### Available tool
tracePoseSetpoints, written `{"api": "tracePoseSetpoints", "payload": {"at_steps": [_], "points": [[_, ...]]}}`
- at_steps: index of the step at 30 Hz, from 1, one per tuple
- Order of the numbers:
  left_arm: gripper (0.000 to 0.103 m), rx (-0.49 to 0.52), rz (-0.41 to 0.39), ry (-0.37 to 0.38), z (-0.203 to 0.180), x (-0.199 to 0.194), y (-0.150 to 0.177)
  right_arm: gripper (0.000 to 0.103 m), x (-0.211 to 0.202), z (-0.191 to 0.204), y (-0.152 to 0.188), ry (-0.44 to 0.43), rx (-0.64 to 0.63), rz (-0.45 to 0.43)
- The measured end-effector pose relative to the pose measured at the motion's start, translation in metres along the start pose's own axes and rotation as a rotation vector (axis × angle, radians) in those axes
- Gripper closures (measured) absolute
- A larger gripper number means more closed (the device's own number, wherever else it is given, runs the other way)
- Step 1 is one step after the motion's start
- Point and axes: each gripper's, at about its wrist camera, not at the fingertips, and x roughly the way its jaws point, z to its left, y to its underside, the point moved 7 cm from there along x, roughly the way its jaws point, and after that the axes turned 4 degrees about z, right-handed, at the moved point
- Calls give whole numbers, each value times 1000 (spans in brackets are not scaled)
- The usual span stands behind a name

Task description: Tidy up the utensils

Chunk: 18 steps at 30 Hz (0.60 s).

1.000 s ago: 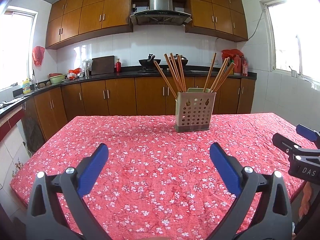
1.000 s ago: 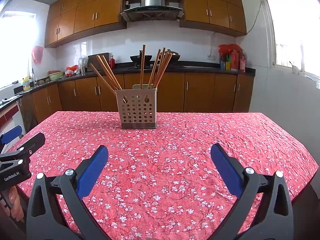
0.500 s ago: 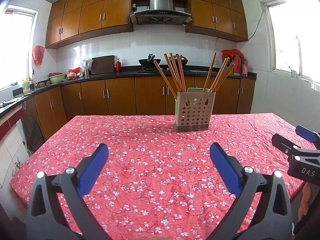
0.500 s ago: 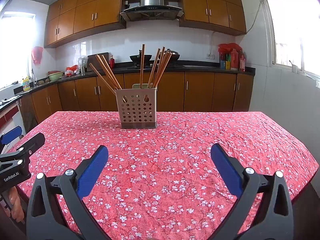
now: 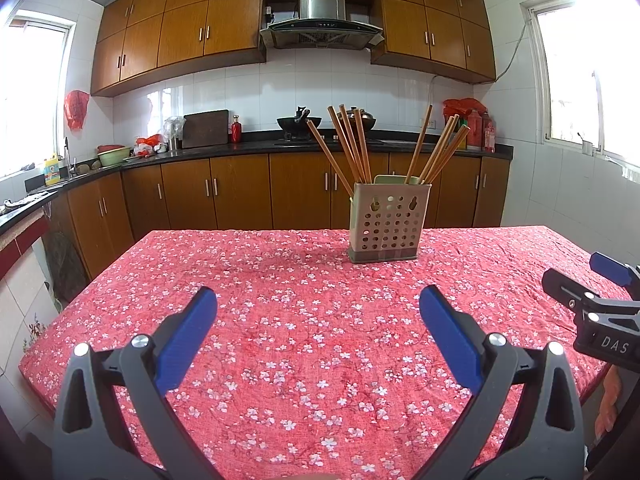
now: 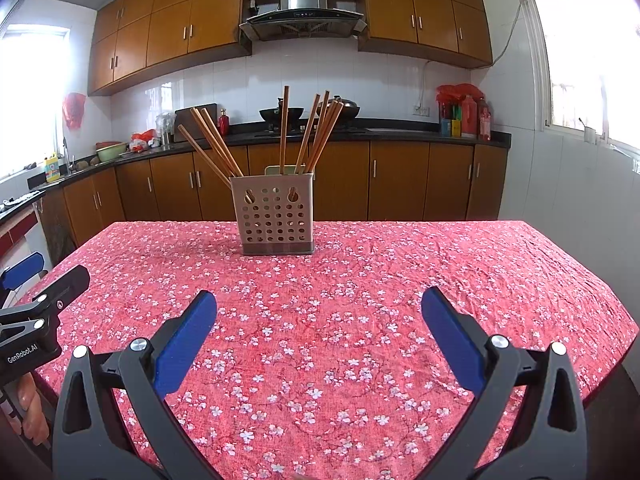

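Left wrist view showed the left gripper (image 5: 318,306) low in the frame, its blue-padded jaws spread wide with nothing between them but red floral tablecloth (image 5: 280,280). At the right edge of that frame the right gripper (image 5: 576,280) poked in, seen only from the side. Its own camera gave it more plainly: the right gripper (image 6: 319,312) hung at the bottom of the frame, jaws equally wide apart and empty, with the left gripper (image 6: 44,280) visible at the left edge.

The perforated beige utensil holder (image 5: 389,224) stood upright on the cloth, right of centre in the left view and just left of centre in the right view (image 6: 276,216), well apart from both grippers. Wooden chopsticks (image 5: 348,144) rose out of it in two fans, one group leaning toward the left of the frame and another (image 5: 440,152) toward the right; a pale green piece showed just behind the holder's rim, though what it was could not be told.

As for progress, no loose utensil lay anywhere on the visible cloth, and every chopstick in sight was already in the holder. That suggested the sorting was either finished or had yet to start, perhaps by pulling sticks out and regrouping them. Nothing in these views settled which. Neither hand had committed to a reach.
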Motion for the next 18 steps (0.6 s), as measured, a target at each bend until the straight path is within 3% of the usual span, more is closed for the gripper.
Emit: {"api": "tracePoseSetpoints", "payload": {"at_steps": [18], "points": [[4, -3, 3, 0, -2, 0, 2, 2, 1, 0, 1, -1, 1, 2]]}}
